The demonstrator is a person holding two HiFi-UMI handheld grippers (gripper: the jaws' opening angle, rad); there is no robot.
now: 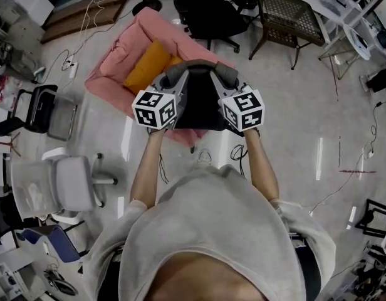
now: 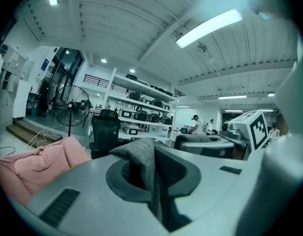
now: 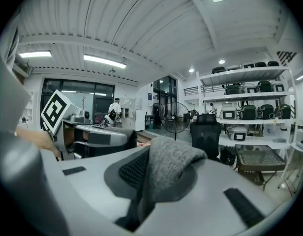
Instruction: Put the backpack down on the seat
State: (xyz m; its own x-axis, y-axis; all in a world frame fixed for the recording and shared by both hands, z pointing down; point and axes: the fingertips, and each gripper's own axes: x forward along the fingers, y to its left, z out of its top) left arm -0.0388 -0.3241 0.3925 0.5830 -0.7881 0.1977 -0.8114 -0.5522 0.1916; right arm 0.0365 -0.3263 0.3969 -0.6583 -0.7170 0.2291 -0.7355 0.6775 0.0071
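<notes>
A black backpack [image 1: 199, 105] with grey shoulder straps hangs in the air between my two grippers, over the near edge of a pink sofa [image 1: 118, 68]. My left gripper [image 1: 173, 80] is shut on the left grey strap [image 2: 141, 159], which is folded between its jaws in the left gripper view [image 2: 154, 168]. The right grey strap [image 3: 168, 168] is clamped the same way in my right gripper [image 1: 227, 78], as the right gripper view [image 3: 146, 183] shows. An orange cushion [image 1: 148, 64] lies on the sofa seat just left of the backpack.
A black office chair [image 1: 208, 11] and a wicker chair [image 1: 287, 17] stand beyond the sofa. A white office chair [image 1: 61, 180] and a black chair [image 1: 36, 108] stand at the left. Cables [image 1: 240, 150] trail on the floor. A standing fan [image 2: 70, 104] and shelves [image 2: 141, 107] are farther off.
</notes>
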